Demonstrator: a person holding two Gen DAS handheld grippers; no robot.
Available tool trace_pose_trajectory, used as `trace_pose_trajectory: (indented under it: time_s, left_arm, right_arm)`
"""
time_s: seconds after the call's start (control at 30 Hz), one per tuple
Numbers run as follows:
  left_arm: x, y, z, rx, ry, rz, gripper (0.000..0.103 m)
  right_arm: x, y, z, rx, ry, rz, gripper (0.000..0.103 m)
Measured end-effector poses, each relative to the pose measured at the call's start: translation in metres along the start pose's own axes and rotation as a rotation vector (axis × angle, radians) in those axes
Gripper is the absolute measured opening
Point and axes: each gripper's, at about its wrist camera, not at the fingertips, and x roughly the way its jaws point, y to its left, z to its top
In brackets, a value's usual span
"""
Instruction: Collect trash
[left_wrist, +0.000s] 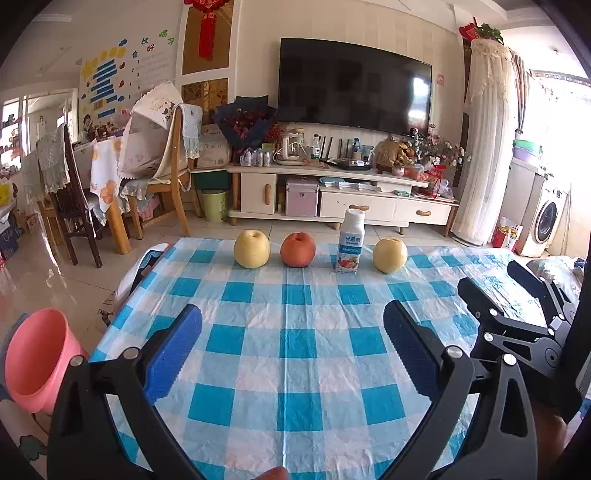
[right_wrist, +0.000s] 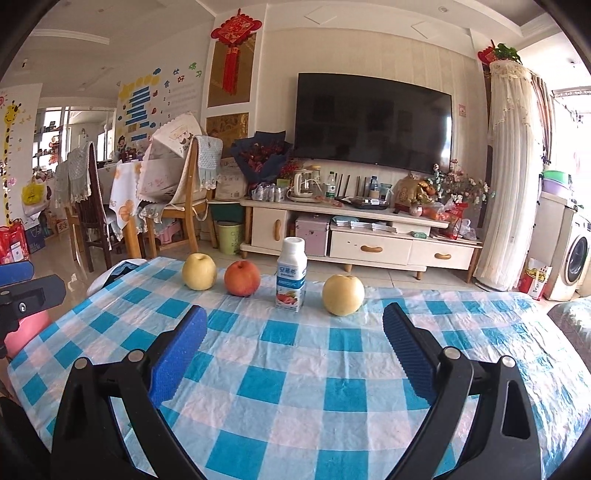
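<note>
A white yogurt bottle stands upright near the far edge of the blue checked table. In the same row lie a yellow pear, a red apple and a second yellow pear. A pink bin stands on the floor left of the table. My left gripper is open and empty over the near table. My right gripper is open and empty, well short of the row.
The right gripper's black body shows at the right of the left wrist view. The left gripper's tip shows at the left of the right wrist view. Chairs, a green bin and a TV stand stand beyond the table.
</note>
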Motion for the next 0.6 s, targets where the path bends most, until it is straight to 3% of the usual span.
trace_pose_trajectory:
  time_s: [0.6]
  left_arm:
    - [0.003, -0.081, 0.016, 0.101, -0.045, -0.015, 0.099]
  right_arm:
    - [-0.036, -0.082, 0.003, 0.102, -0.093, -0.120, 0.095]
